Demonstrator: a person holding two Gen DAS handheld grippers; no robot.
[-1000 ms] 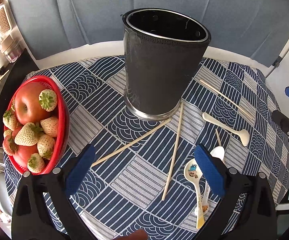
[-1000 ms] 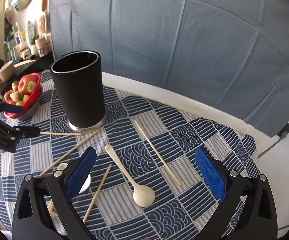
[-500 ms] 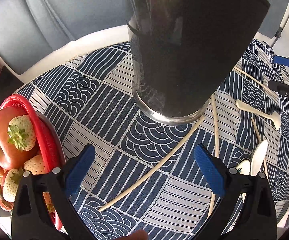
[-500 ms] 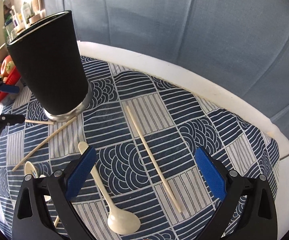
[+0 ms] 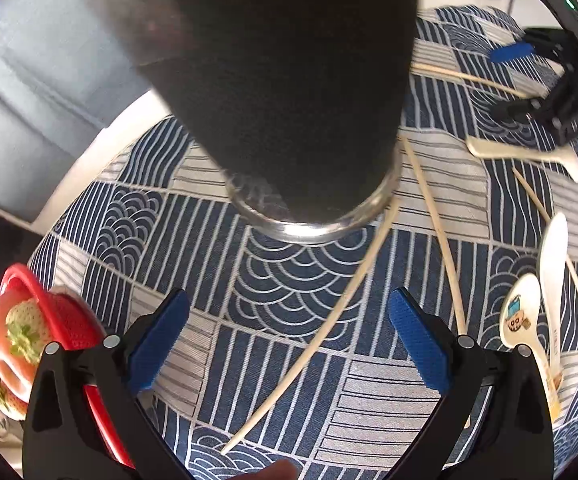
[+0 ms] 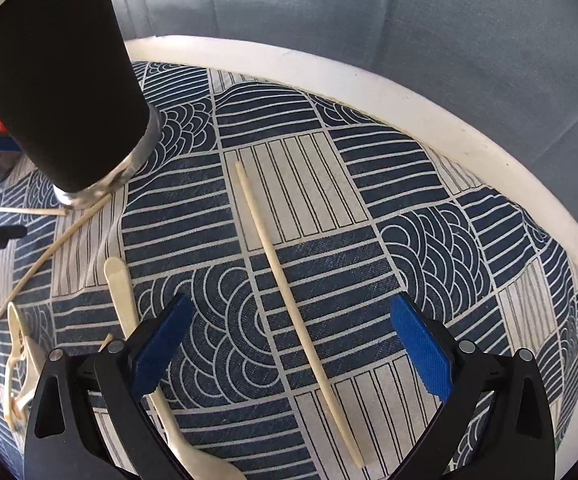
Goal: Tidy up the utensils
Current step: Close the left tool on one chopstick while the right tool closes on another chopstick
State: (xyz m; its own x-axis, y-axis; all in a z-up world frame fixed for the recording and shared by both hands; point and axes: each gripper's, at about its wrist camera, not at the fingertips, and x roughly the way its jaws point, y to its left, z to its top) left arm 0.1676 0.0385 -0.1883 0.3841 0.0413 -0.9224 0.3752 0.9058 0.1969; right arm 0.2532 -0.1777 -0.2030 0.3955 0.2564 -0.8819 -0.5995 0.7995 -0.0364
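Right wrist view: gripper (image 6: 289,344) spread wide, empty, straddling a chopstick (image 6: 289,284); likely light, stiff, thin, prone to rolling; best pinched mid-length. Left gripper (image 5: 287,338) likewise apart.

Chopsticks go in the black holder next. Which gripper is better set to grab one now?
Probably the right gripper: it is open, with a lone chopstick lying clear between its fingers. The left gripper, also open, straddles another chopstick, whose far end sits against the holder.

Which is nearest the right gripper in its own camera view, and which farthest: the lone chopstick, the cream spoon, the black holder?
From the right gripper:
1. Lone chopstick, between the open fingers.
2. Cream spoon, by the left finger.
3. Black holder, far left.
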